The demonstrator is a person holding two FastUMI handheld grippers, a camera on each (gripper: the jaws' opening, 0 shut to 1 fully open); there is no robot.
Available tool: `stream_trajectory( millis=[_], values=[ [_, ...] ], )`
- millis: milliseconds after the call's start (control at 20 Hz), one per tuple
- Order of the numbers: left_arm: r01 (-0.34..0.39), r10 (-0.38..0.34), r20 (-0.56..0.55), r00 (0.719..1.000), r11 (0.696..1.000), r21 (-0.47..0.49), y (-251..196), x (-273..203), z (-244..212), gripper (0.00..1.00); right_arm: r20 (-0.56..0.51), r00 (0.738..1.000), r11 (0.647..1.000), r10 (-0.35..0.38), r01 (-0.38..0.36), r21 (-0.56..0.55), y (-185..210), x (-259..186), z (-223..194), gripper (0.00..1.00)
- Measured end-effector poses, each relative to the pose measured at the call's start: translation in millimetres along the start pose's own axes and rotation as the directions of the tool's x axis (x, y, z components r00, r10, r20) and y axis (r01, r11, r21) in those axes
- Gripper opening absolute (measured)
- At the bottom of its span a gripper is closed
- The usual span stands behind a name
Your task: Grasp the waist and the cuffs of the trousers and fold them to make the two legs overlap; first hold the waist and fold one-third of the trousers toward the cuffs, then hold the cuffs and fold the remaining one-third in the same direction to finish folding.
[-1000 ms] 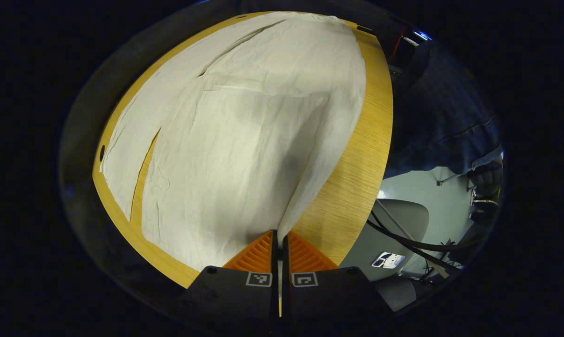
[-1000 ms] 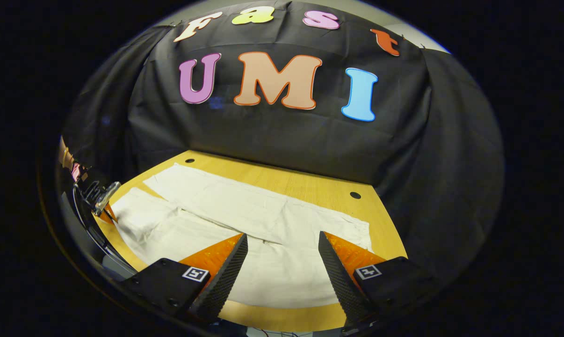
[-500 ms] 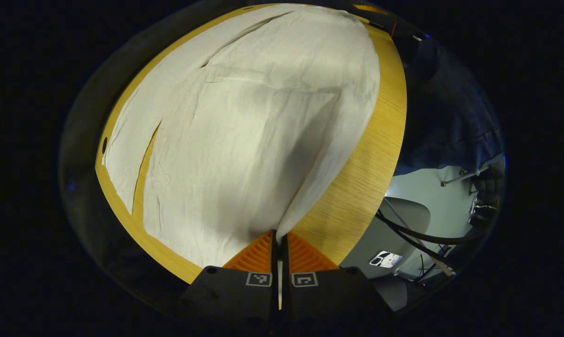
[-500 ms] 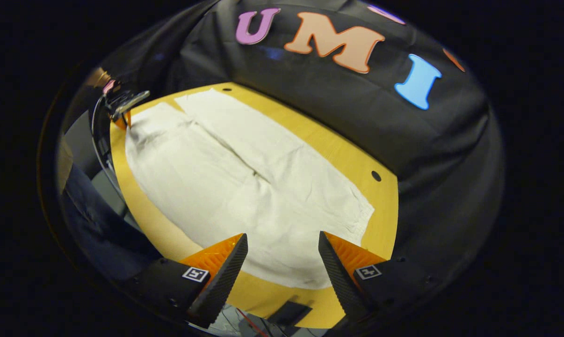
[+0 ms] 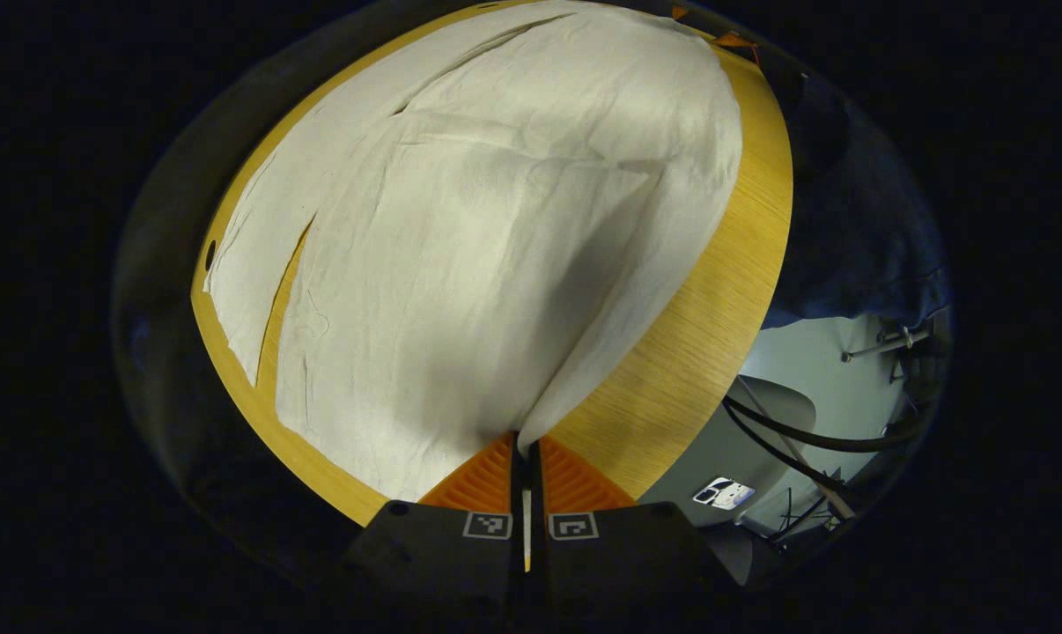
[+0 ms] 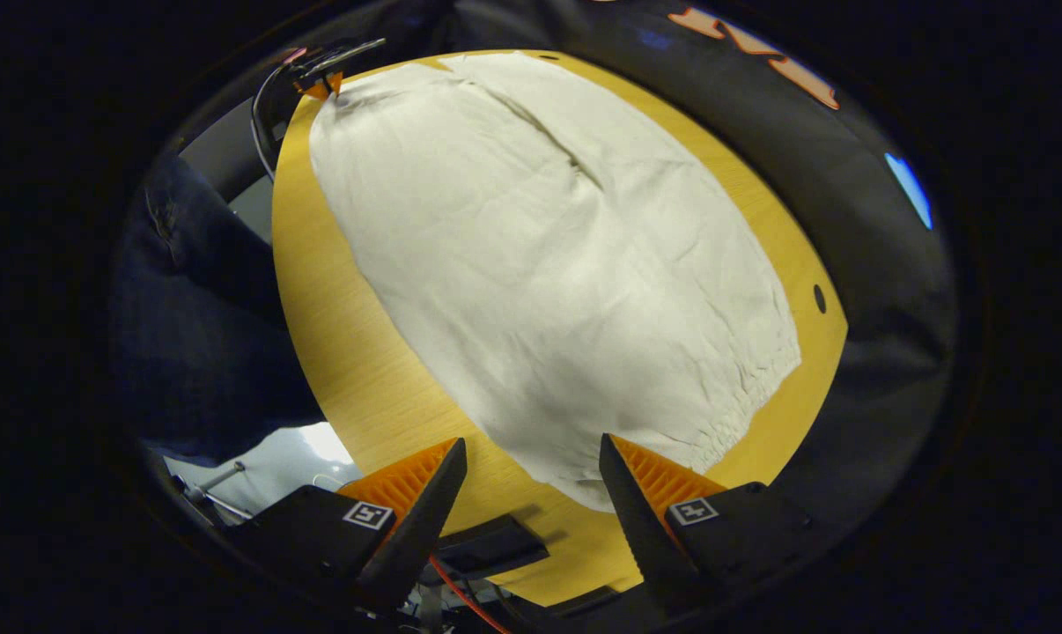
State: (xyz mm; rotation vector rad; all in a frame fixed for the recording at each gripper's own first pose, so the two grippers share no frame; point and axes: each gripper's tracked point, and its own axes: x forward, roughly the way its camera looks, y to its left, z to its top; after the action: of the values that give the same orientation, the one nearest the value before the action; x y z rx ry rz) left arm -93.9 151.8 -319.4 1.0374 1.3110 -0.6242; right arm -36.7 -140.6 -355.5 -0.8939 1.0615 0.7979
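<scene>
Cream trousers [image 5: 496, 220] lie spread on the wooden table [image 5: 698, 299], their two legs parted by a narrow slit. In the left gripper view, my left gripper [image 5: 524, 445] is shut on the cuff corner of the near leg, and the cloth rises from the table into its fingers. In the right gripper view, the trousers [image 6: 549, 264] run away from the gathered waist [image 6: 742, 414]. My right gripper [image 6: 531, 475] hangs open just above the waist's near corner at the table's edge [image 6: 337, 308], holding nothing. At the far cuff sits the left gripper [image 6: 320, 81].
A person in dark clothing [image 6: 196, 291] stands along the table's long side [image 5: 857, 238]. Cables [image 5: 804, 436] and a grey chair [image 5: 760, 414] lie below the table's edge. A small hole [image 6: 819, 298] marks the tabletop near the waist. The black cloth wall [image 6: 883, 264] closes the far side.
The right gripper has swung down and round from facing the wall to hang over the waist's near corner, still open. The left gripper stays shut on the cuff, shifting only slightly.
</scene>
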Motion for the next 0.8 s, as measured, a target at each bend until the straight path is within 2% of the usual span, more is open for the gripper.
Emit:
stream_trajectory(
  millis=[250,450,650,750,800],
  values=[
    [-0.009,0.009,-0.004,1.000,1.000,0.002,-0.4,0.5,-0.4,0.01,-0.091,0.994,0.996,0.062,-0.068,-0.063,3.3,18.1,-12.8,0.96],
    [0.007,-0.007,-0.006,1.000,1.000,0.008,-0.1,1.4,-0.4,0.01,-0.125,0.985,0.992,0.120,-0.124,-0.025,8.2,19.6,-12.3,0.93],
    [0.017,-0.017,0.002,1.000,1.000,0.009,-0.6,1.3,0.8,0.01,-0.170,0.978,0.993,0.120,-0.122,-0.002,6.1,19.1,-14.7,0.89],
    [0.024,-0.024,0.009,1.000,1.000,0.003,-0.1,1.7,0.9,0.01,-0.198,0.974,0.994,0.111,-0.108,0.030,3.1,17.7,-16.3,0.82],
    [0.028,-0.028,0.013,1.000,1.000,-0.001,0.0,2.0,0.0,0.00,-0.210,0.972,0.994,0.105,-0.098,0.043,0.2,16.4,-16.4,0.72]
  ],
)
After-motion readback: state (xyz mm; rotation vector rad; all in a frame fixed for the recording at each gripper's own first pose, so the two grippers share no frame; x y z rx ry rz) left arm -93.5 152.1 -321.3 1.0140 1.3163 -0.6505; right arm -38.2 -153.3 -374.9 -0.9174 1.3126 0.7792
